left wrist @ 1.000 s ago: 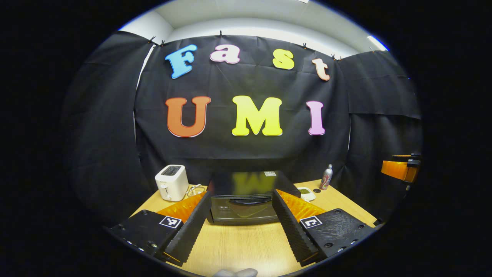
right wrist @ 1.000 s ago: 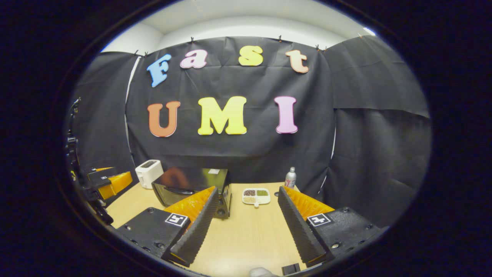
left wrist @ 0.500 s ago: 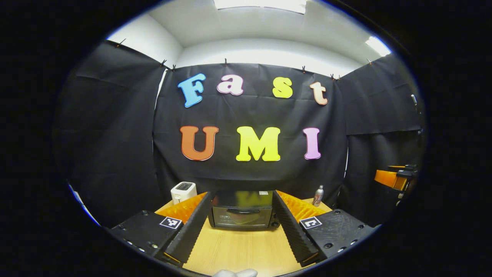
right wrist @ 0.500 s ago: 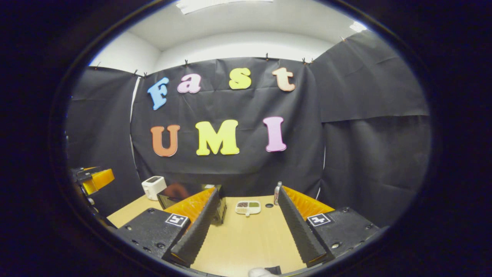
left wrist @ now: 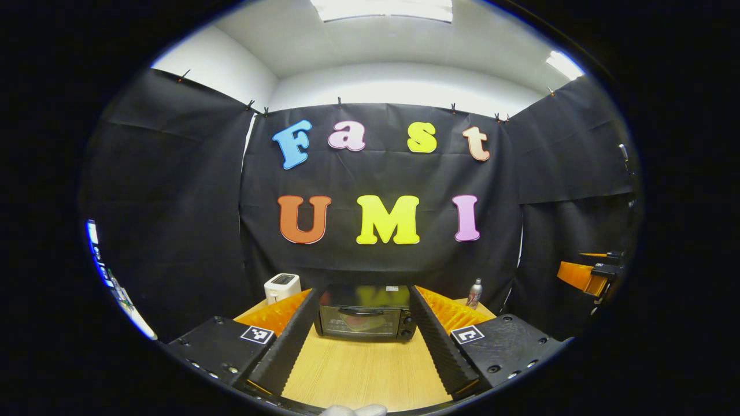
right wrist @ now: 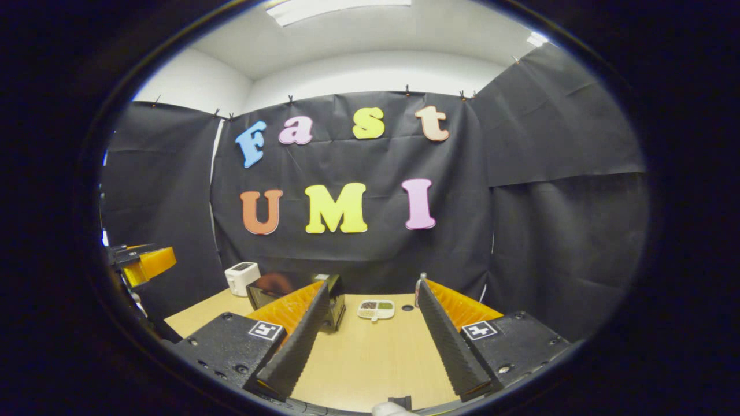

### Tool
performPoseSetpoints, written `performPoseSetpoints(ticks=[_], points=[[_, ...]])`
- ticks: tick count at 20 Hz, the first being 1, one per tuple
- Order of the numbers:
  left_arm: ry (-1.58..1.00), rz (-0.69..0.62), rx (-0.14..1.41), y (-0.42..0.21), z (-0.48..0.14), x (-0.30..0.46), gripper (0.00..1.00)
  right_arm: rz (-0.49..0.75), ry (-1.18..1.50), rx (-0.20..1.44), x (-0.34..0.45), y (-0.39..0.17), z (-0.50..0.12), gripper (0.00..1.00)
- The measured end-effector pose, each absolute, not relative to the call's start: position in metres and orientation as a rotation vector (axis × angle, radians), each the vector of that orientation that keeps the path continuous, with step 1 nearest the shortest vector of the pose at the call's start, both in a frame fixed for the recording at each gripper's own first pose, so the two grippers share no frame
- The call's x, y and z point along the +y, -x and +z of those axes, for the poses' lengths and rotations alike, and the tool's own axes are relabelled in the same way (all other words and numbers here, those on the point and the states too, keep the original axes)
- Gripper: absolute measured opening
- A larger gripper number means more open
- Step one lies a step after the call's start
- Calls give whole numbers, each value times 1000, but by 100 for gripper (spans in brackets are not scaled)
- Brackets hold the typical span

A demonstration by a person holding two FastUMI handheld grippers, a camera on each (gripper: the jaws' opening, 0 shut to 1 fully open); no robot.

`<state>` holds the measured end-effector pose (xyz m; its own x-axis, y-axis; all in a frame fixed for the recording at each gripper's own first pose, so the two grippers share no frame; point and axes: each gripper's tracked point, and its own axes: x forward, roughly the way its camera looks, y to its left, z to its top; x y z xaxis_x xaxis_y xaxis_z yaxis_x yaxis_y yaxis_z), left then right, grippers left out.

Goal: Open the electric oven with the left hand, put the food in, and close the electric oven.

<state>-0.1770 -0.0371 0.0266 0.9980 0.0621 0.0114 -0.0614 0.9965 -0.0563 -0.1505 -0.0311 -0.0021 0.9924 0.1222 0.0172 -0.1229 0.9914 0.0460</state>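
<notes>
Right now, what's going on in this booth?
A person holds two grippers above a wooden table. Both have their jaws spread and hold nothing. The left gripper faces the black electric oven, whose door is shut. The right gripper points toward a divided dish of food near the oven. A white toaster and a bottle stand at the back.

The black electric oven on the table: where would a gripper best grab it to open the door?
Grip the dark curved bar handle across the top of the black electric oven's glass door. Come straight in from the front with the open left gripper, one finger above the bar, one below; the bar's placement suggests the door swings down.
</notes>
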Motion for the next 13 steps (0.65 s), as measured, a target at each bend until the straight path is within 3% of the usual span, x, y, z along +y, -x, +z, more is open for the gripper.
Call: performPoseSetpoints(ticks=[12,13], points=[[60,80,-7,186,27,-33,95,190,-39,-2,-9,152,1,98],[61,74,-10,185,26,-33,85,192,-40,-1,-9,152,2,95]])
